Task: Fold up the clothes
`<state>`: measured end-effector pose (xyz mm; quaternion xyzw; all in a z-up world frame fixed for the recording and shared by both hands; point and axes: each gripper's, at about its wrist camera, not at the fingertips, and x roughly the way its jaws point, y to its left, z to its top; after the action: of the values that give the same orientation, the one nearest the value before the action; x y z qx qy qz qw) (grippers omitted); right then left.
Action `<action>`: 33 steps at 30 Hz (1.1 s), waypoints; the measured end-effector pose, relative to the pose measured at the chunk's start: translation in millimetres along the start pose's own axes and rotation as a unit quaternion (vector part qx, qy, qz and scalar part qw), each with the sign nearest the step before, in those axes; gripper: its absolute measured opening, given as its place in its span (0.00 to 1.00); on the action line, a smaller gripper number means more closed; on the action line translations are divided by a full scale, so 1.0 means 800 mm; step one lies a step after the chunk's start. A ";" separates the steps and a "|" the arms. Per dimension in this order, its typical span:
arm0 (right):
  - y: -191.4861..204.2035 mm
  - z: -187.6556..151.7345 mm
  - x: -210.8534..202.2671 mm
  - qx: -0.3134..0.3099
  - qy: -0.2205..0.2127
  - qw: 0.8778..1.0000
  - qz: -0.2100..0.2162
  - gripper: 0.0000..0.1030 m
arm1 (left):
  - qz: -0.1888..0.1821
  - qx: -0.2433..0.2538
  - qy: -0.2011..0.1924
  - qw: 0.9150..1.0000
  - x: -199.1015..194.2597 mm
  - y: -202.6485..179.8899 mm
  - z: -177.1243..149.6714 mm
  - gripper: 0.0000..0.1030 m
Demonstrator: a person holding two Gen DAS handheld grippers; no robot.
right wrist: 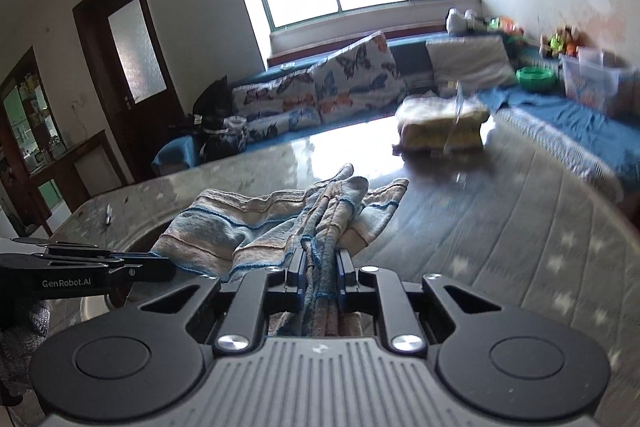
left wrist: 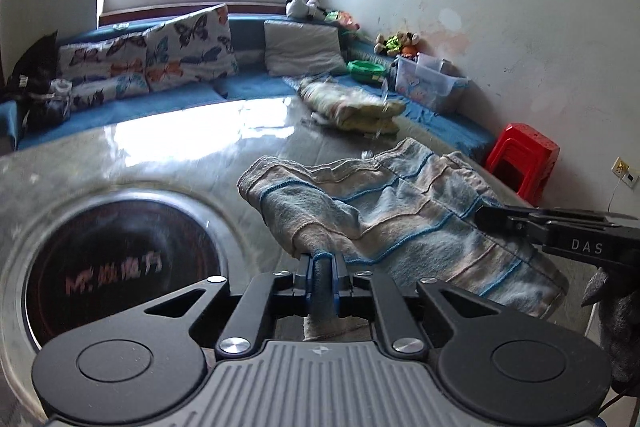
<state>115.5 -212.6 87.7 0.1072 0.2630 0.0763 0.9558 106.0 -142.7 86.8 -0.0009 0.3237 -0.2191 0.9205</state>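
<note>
Towel (left wrist: pixel 384 211), one striped piece, lies bunched on the table (left wrist: pixel 160 155) beside a round inset. Left gripper (left wrist: pixel 323 267) pinches a corner, jaws closed; right gripper (right wrist: pixel 322 263) clamps a gathered fold, seemingly level with it.

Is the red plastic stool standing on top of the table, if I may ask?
No, the red plastic stool stands on the floor by the wall, beyond the table.

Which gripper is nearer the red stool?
Right. The right gripper holds the striped towel on the side toward the red stool; the left gripper clamps the towel's opposite end, farther away.
</note>
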 end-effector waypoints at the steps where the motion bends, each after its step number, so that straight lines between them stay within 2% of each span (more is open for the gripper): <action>1: -0.001 0.006 -0.001 -0.003 -0.004 1.000 -0.003 0.13 | 0.000 0.003 -0.003 1.000 0.001 -0.003 0.006 0.09; 7: -0.005 0.040 -0.010 -0.022 -0.026 0.999 -0.018 0.13 | 0.002 0.018 -0.018 1.000 0.007 -0.023 0.041 0.09; 15: -0.021 0.072 -0.011 -0.042 -0.042 0.998 -0.036 0.13 | 0.007 0.032 -0.019 0.999 0.029 -0.048 0.066 0.10; 25: -0.048 0.093 -0.005 -0.053 -0.044 0.996 -0.055 0.13 | 0.011 0.048 -0.021 0.999 0.052 -0.075 0.083 0.10; 33: -0.070 0.086 0.010 -0.044 -0.028 0.996 -0.066 0.13 | 0.010 0.052 -0.005 0.999 0.079 -0.084 0.082 0.10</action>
<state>163.1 -276.6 128.0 0.0492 0.2392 0.0216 0.9695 161.7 -237.9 110.7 0.0494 0.3071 -0.2269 0.9229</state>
